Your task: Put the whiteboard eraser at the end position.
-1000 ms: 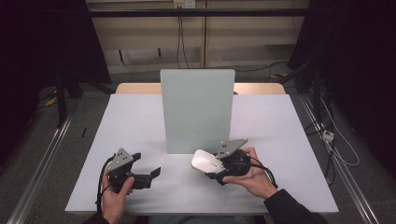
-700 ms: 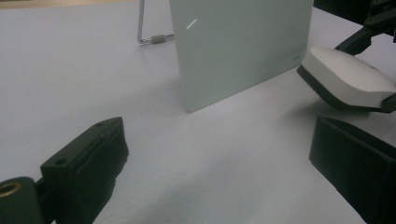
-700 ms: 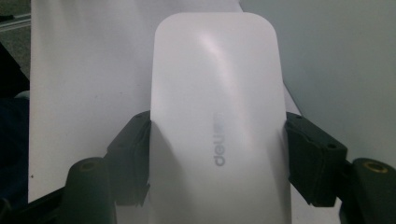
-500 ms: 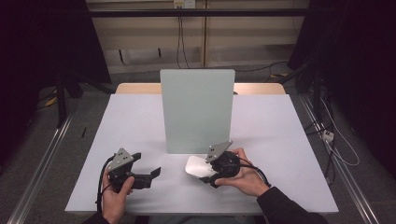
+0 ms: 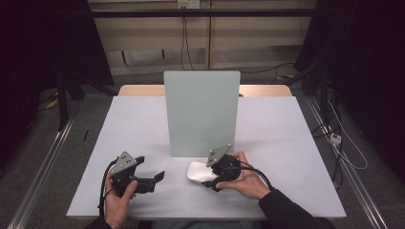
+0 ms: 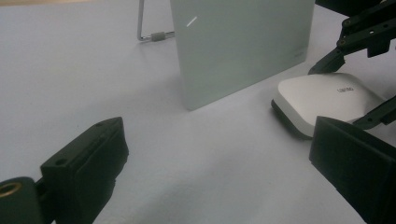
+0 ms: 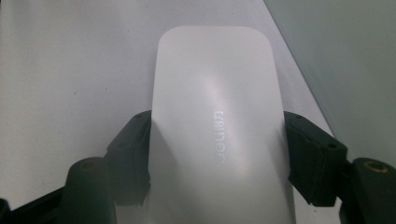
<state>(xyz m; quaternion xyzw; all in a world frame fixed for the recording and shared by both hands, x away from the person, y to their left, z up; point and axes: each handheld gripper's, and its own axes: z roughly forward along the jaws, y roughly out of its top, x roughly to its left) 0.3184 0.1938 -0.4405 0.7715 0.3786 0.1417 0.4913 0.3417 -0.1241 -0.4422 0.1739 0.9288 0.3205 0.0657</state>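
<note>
right gripper (image 5: 206, 177) now nearer the table's front edge and further toward its left edge than a second ago | white mouse (image 5: 199, 171) shifts with it, held between its jaws | now just in front of the upright panel (image 5: 202, 113)

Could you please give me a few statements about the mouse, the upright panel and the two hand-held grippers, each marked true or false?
1. The right hand-held gripper has its jaws on either side of the white mouse. True.
2. The left hand-held gripper holds the mouse. False: its jaws are open with nothing between them.
3. The mouse lies on the table in front of the upright panel. True.
4. The panel lies flat on the table. False: it stands upright.
5. The mouse is black on top. False: its top is white.
</note>
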